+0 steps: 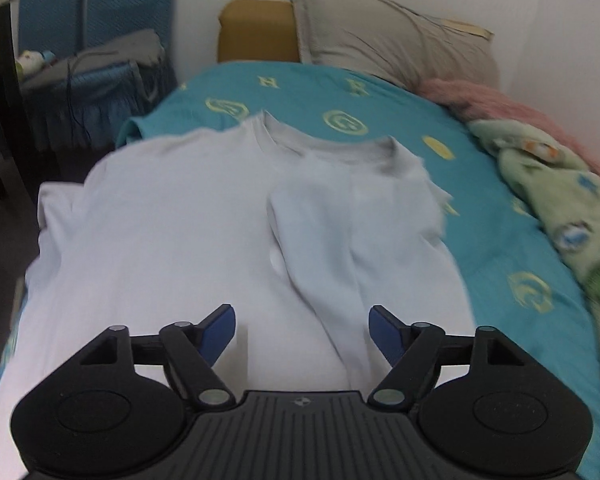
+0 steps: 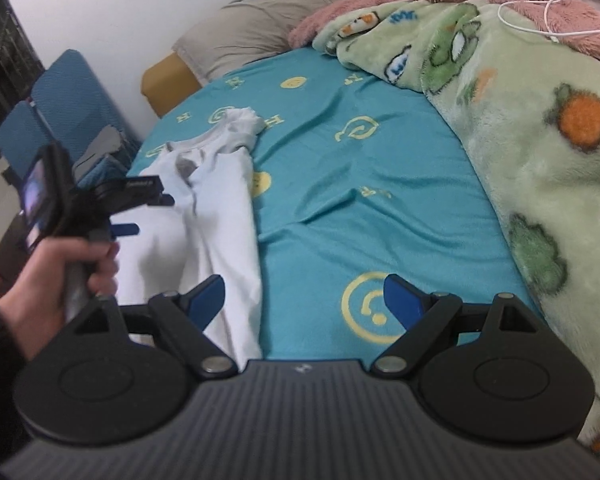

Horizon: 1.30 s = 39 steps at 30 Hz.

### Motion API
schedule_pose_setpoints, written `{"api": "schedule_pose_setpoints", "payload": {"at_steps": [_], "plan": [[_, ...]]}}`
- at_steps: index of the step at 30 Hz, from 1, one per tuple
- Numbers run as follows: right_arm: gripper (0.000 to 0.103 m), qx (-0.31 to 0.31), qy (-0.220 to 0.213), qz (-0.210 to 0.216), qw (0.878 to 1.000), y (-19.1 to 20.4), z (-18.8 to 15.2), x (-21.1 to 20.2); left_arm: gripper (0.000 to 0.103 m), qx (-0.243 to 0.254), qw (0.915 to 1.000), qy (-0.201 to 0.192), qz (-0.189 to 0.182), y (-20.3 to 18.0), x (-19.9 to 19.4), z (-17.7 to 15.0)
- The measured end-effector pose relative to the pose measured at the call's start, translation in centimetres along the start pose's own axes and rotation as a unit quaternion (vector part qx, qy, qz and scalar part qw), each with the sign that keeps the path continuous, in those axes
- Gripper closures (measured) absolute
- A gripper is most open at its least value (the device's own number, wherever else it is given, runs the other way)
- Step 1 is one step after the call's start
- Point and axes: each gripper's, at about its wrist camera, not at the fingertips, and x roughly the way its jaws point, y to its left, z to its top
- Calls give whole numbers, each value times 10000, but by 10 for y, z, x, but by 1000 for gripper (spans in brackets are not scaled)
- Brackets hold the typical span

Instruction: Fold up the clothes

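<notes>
- Left gripper [image 1: 302,334], black with blue pads: jaws spread, nothing between them, hovering over the near part of the shirt.
- Pale white cotton T-shirt [image 1: 172,232]: lies flat on the bed, collar away from the camera; right sleeve side folded in over the body; near hem hidden behind the gripper body; outline blurred.
- Right gripper [image 2: 304,300], same build: jaws spread and empty, above bare sheet beside the shirt's right edge.
- Person's hand [image 2: 60,280]: grasps the left gripper's handle, partly cut off at the frame edge.
- Teal patterned bedsheet [image 2: 340,200]: wide free area right of the shirt.
- Green fleece blanket [image 2: 540,160]: bunched along the far side.
</notes>
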Motion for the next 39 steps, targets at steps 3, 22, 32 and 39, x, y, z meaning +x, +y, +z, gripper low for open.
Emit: {"api": "schedule_pose_setpoints", "payload": {"at_steps": [3,22,32,39], "plan": [[16,92,83,-20,9999,1,5,17,27,-225,9995,-217,98,3,34,20],[16,55,273,238,9993,4,8,46,56,138,9988,-463,-96,-2,60,31],[16,95,304,506,9982,0,6,34,47,-232,9898,613,-1262,34,-113,-109],[16,384,353,722,9960,-11,-7,8,53,-249,9876,962,-1214,49,-214,-219]]}}
